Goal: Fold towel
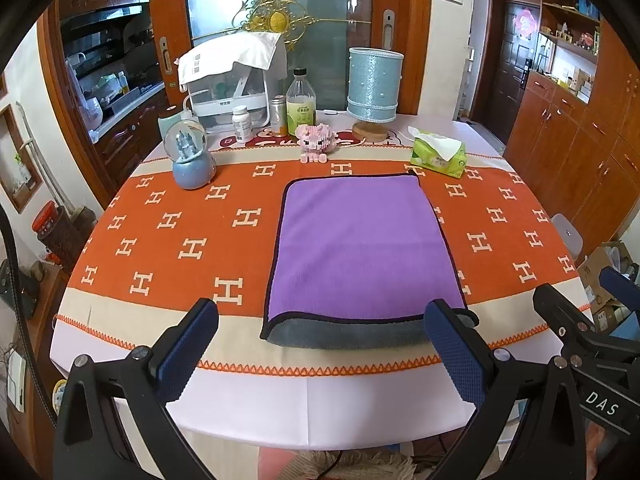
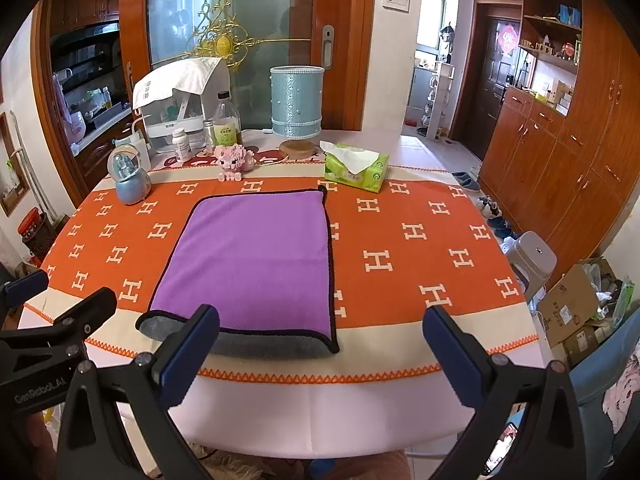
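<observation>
Hovering above the table's near edge, the left gripper [image 1: 320, 344] and right gripper [image 2: 320, 344] both stand spread wide, holding nothing. Ahead lies the purple towel [image 1: 360, 248], already doubled, grey underside showing at its near hem, long axis running away from both. It sits between them, seemingly nearer the left gripper.
</observation>
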A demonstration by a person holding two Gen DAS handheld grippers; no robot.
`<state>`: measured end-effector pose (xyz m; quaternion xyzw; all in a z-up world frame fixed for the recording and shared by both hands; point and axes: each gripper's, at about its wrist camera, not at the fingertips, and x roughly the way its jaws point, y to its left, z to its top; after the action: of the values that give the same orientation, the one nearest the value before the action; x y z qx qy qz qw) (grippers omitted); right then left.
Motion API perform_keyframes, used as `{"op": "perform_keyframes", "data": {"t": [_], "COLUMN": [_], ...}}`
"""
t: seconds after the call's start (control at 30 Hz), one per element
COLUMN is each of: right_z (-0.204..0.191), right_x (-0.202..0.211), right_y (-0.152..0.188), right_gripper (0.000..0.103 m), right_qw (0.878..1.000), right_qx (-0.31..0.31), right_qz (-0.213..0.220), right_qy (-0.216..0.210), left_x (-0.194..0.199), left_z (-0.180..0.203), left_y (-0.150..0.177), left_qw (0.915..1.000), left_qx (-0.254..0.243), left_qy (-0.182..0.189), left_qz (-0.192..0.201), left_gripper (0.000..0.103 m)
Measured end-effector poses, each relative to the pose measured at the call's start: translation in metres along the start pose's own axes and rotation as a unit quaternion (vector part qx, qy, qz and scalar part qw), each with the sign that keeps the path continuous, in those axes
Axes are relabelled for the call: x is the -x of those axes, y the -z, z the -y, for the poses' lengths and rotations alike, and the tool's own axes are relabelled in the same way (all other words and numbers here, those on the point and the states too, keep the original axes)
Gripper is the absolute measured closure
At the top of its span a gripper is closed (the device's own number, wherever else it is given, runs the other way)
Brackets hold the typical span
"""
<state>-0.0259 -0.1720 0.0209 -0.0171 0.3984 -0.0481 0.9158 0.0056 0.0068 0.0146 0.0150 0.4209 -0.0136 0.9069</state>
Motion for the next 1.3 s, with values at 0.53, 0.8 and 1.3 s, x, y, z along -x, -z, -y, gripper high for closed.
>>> {"op": "perform_keyframes", "data": {"t": [0.53,0.8,1.3], "right_z": [0.002,0.005,0.009], "right_x": [-0.003,-0.005,-0.007], "right_y": [-0.006,-0.011,-0.026], "right_gripper": [0.001,0.001,0.001], "right_qw": [1.0,1.0,1.0], "right_qx": [-0.002,-0.003,-0.002], "right_qz": [-0.001,0.001,0.013], "right_qy": [-0.009,-0.014,-0.014], "left_x": [-0.001,-0.001,-0.008], "left_z": [0.006,0.007,-0.001], "left_y": [-0.004,-0.007,-0.021], "left_qw": [1.0,1.0,0.9993], "left_qx": [-0.003,-0.004,-0.015], "left_qy": [0.0,0.004,0.03], "left_qz": [0.006,0.006,0.015], "left_gripper": [0.001,0.001,0.001]}}
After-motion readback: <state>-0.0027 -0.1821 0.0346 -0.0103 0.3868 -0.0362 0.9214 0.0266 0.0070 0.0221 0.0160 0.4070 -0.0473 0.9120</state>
